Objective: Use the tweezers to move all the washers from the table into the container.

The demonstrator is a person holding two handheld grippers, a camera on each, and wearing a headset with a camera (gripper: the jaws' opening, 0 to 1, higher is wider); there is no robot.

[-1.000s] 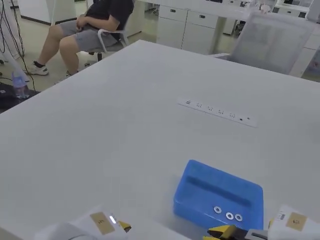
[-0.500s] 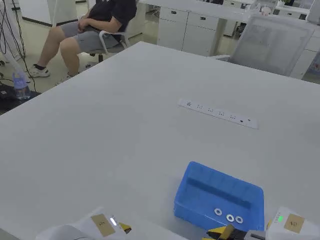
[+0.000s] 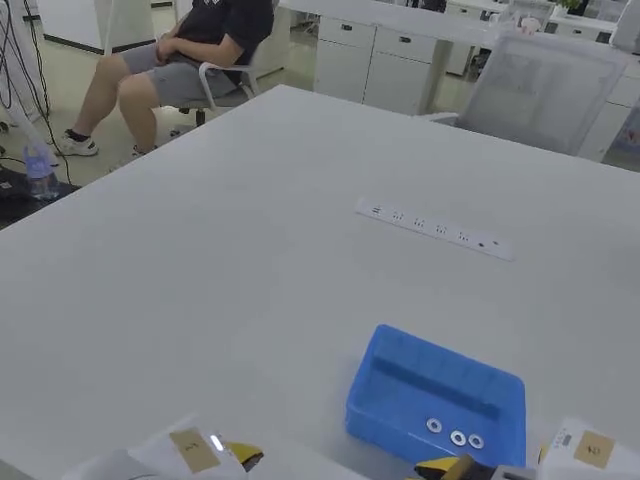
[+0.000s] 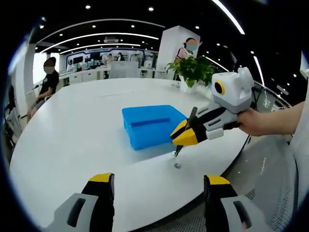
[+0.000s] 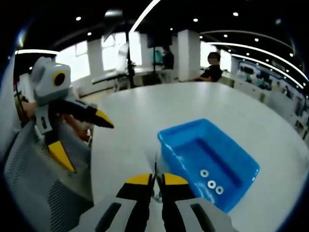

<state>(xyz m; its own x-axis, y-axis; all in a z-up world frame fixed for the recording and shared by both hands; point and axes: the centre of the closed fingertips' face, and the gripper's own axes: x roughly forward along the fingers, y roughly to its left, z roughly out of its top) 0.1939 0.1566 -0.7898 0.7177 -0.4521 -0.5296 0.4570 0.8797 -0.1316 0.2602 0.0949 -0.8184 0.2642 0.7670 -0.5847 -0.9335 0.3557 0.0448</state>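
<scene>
I am gripping the tweezers (image 4: 176,148) in my right gripper (image 5: 155,181), its jaws pressed together on the handle, and pointing the tips down at a loose washer (image 4: 177,166) near the edge of the table (image 3: 250,250). In the left gripper view that washer is lying at about five o'clock from the blue container (image 4: 145,140), just under the tweezer tips. My left gripper (image 4: 158,180) is holding nothing, its jaws standing wide apart. Three washers (image 5: 211,183) are already sitting in the container, at about two o'clock from my right jaws. I judge this to be the pick-up step. To do it well, I am aiming to bring the tips down straight and slowly, one on each side of the ring. The washer looks thin and flat, so a slanted approach could push it toward the table edge.
</scene>
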